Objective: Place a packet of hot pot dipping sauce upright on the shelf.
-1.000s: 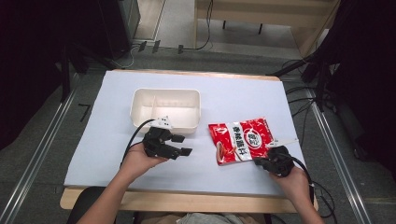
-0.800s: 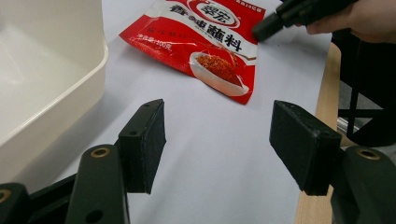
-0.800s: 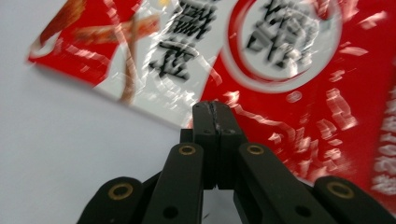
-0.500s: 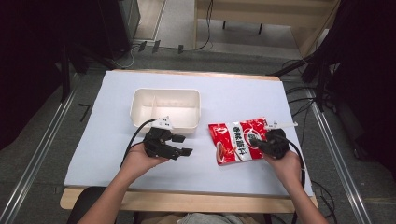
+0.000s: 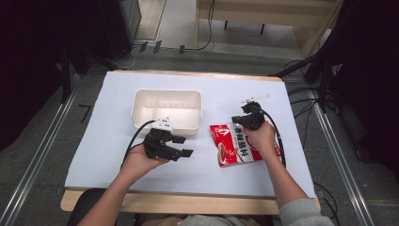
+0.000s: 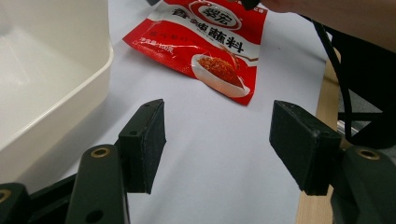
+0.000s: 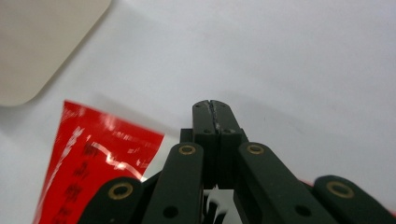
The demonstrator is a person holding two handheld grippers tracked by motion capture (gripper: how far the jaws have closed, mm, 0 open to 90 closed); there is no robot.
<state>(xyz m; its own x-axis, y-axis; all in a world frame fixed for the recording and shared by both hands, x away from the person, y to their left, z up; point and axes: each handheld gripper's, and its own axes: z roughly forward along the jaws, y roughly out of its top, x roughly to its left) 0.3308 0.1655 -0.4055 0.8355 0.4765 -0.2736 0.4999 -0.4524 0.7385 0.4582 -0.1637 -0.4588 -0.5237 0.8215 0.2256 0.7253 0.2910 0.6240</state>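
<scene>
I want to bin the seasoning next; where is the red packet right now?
In the high view the red packet lies flat on the white table cover, right of centre, just right of the cream tray, partly under the right hand.

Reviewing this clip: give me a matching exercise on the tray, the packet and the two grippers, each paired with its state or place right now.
Things:
1. white tray
2. red seasoning packet
3. left gripper
4. right gripper

States:
A. jaws pressed together, nothing between them
B. jaws wide apart, pointing toward the packet
C. lying flat on the white sheet, partly under a hand
D. sitting empty at the middle of the table

Pairs: 1-D, 2-C, 3-B, 4-A
</scene>
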